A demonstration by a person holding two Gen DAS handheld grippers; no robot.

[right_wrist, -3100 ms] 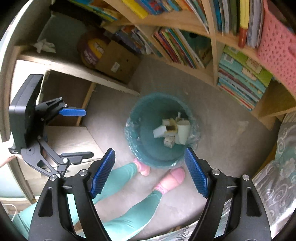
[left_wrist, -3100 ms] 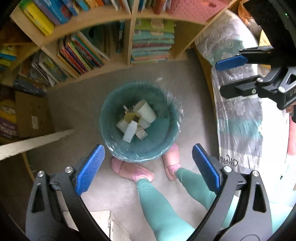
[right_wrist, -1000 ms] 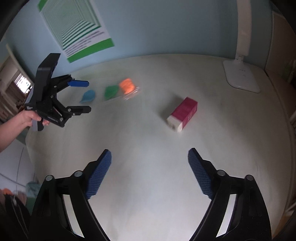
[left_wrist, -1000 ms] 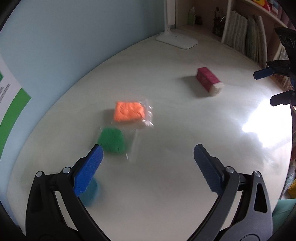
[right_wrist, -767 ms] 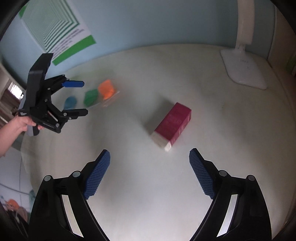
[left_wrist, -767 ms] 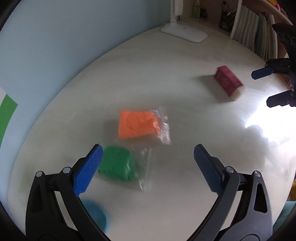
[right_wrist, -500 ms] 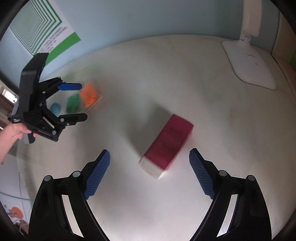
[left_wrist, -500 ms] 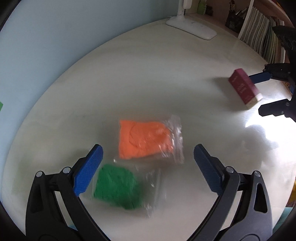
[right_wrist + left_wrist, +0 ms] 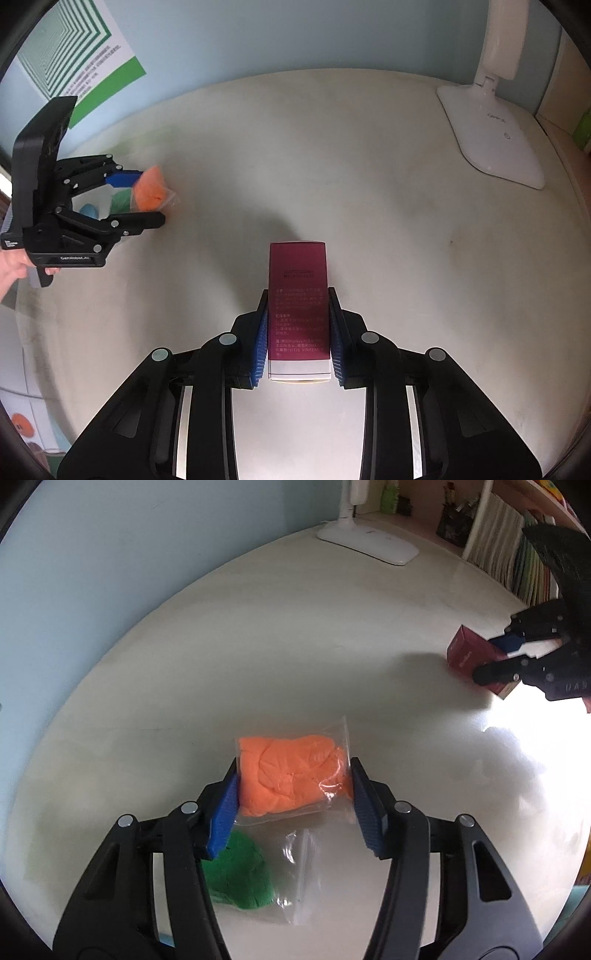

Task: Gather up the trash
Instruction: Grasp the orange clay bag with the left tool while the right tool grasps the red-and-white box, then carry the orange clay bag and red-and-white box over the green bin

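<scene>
On a pale round table (image 9: pixel 406 184), the right gripper (image 9: pixel 298 332) clamps a stiff maroon carton (image 9: pixel 297 295) by its long sides; the left gripper (image 9: pixel 293 805) is closing around a soft, likely slippery bagged orange clay (image 9: pixel 291 771), best taken mid-lump.

Two bags (image 9: pixel 291 771) are lying side by side on the table (image 9: pixel 295 646), well apart from the carton (image 9: pixel 298 306); a lamp (image 9: pixel 491 122) is standing behind.
</scene>
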